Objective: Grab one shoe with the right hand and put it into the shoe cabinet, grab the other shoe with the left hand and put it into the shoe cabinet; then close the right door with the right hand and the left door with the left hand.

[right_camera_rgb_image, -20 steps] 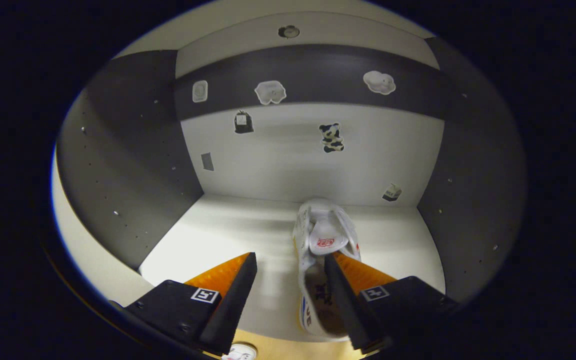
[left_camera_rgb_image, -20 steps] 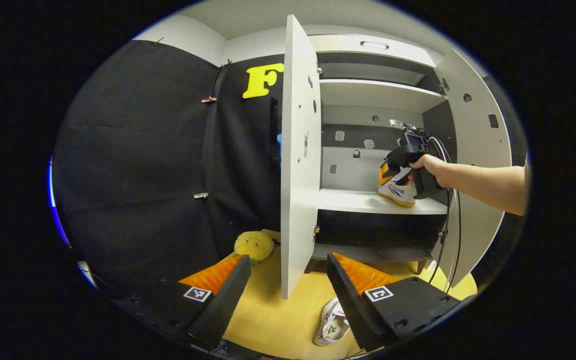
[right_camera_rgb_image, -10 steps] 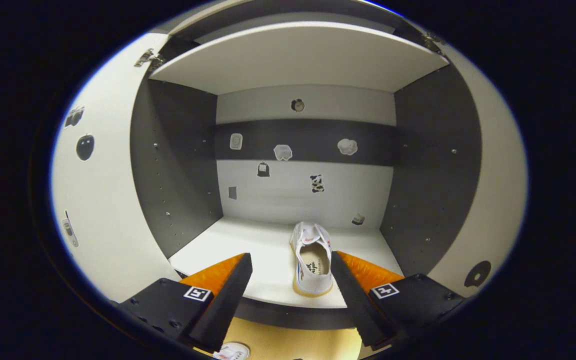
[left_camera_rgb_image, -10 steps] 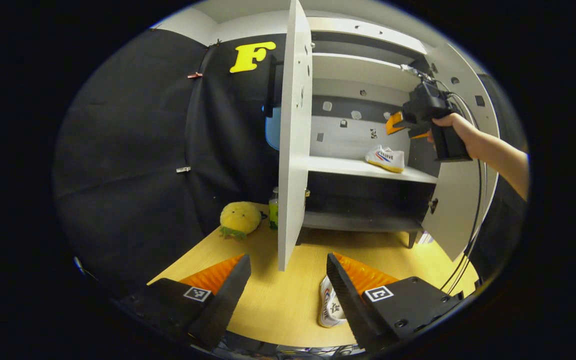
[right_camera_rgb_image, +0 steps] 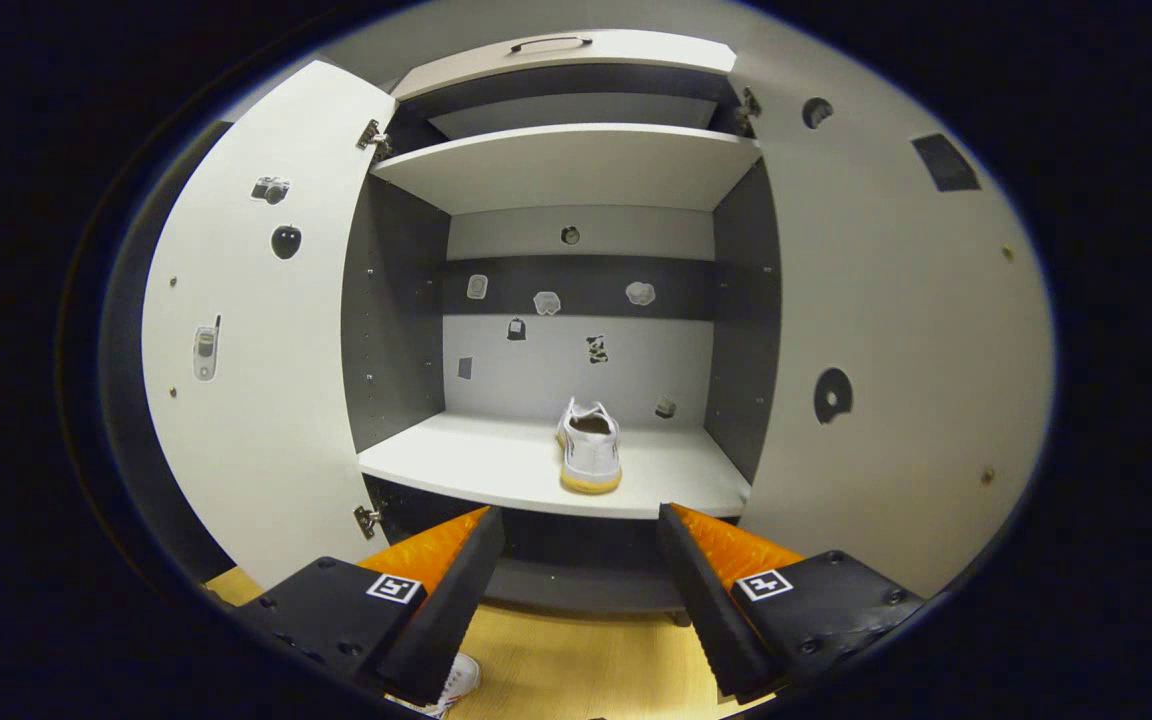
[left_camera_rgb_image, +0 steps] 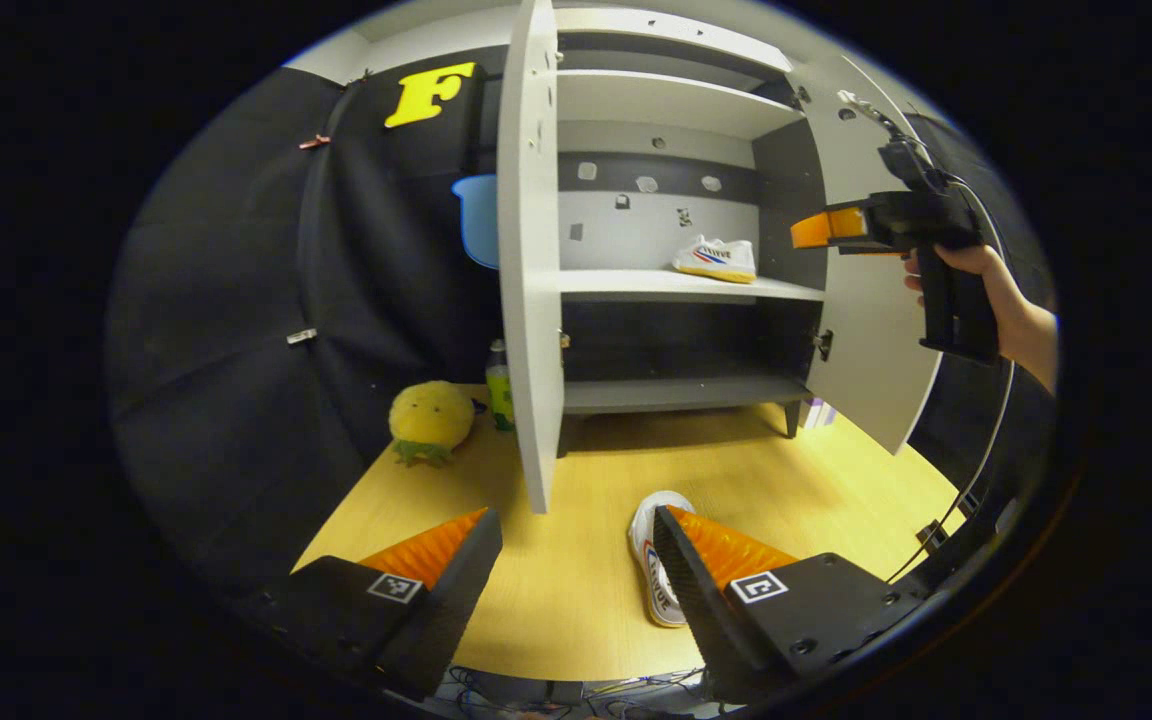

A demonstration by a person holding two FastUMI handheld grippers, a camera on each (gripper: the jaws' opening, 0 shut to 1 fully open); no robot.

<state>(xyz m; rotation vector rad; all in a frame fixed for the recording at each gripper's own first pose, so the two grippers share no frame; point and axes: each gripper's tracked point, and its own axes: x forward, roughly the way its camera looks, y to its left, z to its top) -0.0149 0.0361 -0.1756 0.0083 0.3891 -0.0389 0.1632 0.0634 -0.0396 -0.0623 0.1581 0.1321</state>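
The shoe cabinet (right_camera_rgb_image: 576, 300) stands with both doors swung wide, and the big change is the right claw (right_camera_rgb_image: 576, 520): a second ago it was deep inside at the shelf with the shoe between its fingers, and now it has backed right out, fingers wide apart and empty. The first shoe (right_camera_rgb_image: 589, 447) sits alone on the middle shelf (right_camera_rgb_image: 476, 465), toward the right side, toe pointing inward. By my reading, that is step one done.

Meanwhile the left claw (left_camera_rgb_image: 576, 540) has dropped lower and pulled back from the cabinet; its fingers are spread wide, nothing held. The second shoe (left_camera_rgb_image: 658, 560) lies on the tabletop (left_camera_rgb_image: 556, 600), just at the inner edge of the claw's right finger and partly hidden by it. I cannot tell whether they touch. The next job looks like the left hand's pick-up, with the doors to follow.

The left gripper view gives the side picture: the right claw held by a hand (left_camera_rgb_image: 986, 290) out in front of the right door (left_camera_rgb_image: 866, 330), well clear of the shelf, plus the left door (left_camera_rgb_image: 526, 250) edge-on, a yellow plush toy (left_camera_rgb_image: 429, 418) and a small bottle (left_camera_rgb_image: 499, 385) beside the cabinet. The right gripper view gives the straight-on look inside: stickers on the back wall, and just a sliver of the second shoe at the bottom edge.
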